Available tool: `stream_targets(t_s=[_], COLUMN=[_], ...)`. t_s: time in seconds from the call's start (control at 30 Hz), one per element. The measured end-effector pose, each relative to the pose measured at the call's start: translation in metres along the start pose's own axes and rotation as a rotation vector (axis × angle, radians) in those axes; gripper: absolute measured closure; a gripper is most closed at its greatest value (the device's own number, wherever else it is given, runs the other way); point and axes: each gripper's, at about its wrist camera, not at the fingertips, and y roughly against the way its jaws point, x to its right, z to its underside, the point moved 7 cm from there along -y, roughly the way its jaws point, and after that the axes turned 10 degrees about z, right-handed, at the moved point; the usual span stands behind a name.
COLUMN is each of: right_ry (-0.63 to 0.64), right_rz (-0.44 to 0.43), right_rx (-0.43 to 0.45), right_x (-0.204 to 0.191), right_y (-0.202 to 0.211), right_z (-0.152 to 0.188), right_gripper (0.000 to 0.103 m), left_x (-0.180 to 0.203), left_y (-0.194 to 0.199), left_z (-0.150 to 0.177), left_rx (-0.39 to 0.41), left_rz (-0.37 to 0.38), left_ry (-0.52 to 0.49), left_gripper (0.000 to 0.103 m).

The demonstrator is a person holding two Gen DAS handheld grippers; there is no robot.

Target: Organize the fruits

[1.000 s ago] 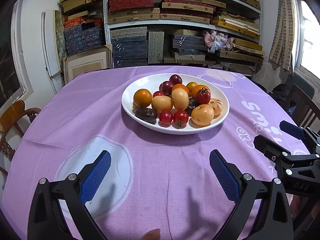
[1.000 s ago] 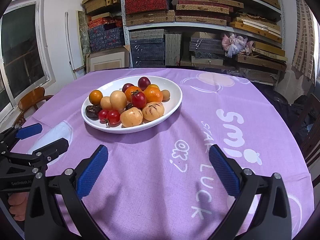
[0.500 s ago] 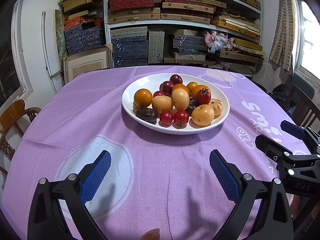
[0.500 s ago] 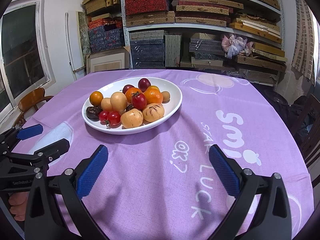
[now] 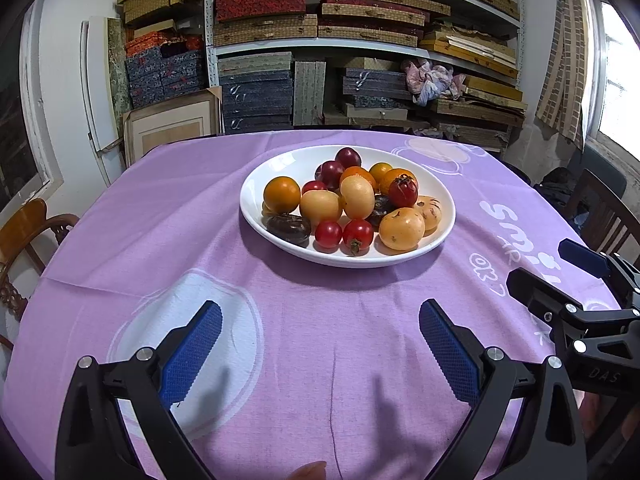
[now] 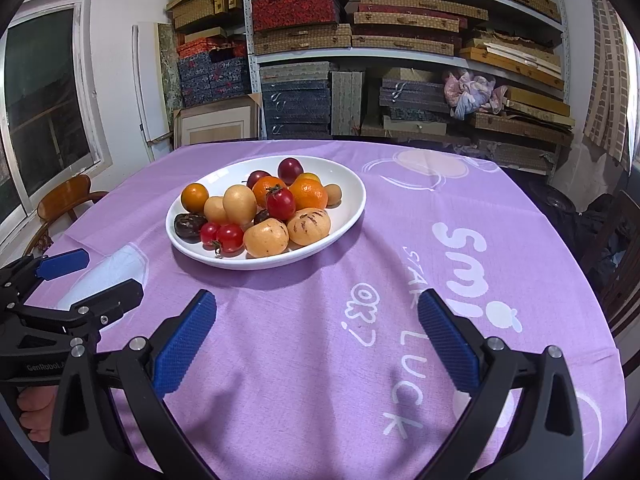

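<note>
A white oval plate point(image 5: 260, 188) stands in the middle of the purple tablecloth and holds several mixed fruits: oranges, yellow fruits, red cherry tomatoes, dark plums. It also shows in the right wrist view point(image 6: 348, 184). My left gripper point(image 5: 320, 344) is open and empty, hovering over the cloth in front of the plate. My right gripper point(image 6: 316, 336) is open and empty, in front and to the right of the plate. Each gripper shows at the edge of the other's view.
The round table's purple cloth point(image 5: 320, 360) has white print and lettering point(image 6: 460, 256). Shelves of stacked boxes point(image 5: 360, 40) stand behind the table. A wooden chair point(image 5: 24, 232) is at the left and another point(image 5: 604, 208) at the right.
Both grippers have drifted slightly; the plate looks a little lower and nearer in the views. Nothing was grasped or moved.
</note>
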Motion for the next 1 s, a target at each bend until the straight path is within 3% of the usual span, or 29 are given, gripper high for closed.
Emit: stream_targets(t_s=[0.47, 0.57, 0.7, 1.0], right_ry=[0.006, 0.008, 0.006, 0.001], right_rz=[0.001, 0.002, 0.002, 0.003], right_rx=[-0.001, 0.0, 0.0, 0.001], right_x=[-0.001, -0.001, -0.002, 0.002], right_y=[0.002, 0.003, 0.003, 0.003], right_z=[-0.002, -0.003, -0.002, -0.004], right_gripper=[0.004, 0.004, 0.004, 0.004], left_x=[0.005, 0.005, 0.012, 0.008], left_y=[0.002, 0.009, 0.016, 0.007], left_z=[-0.001, -0.002, -0.004, -0.004], left_rx=[0.007, 0.051, 0.082, 0.024], left_rz=[0.013, 0.028, -0.004, 0.001], left_ry=[0.004, 0.017, -0.039, -0.018], left_gripper=[0.003, 0.003, 0.003, 0.003])
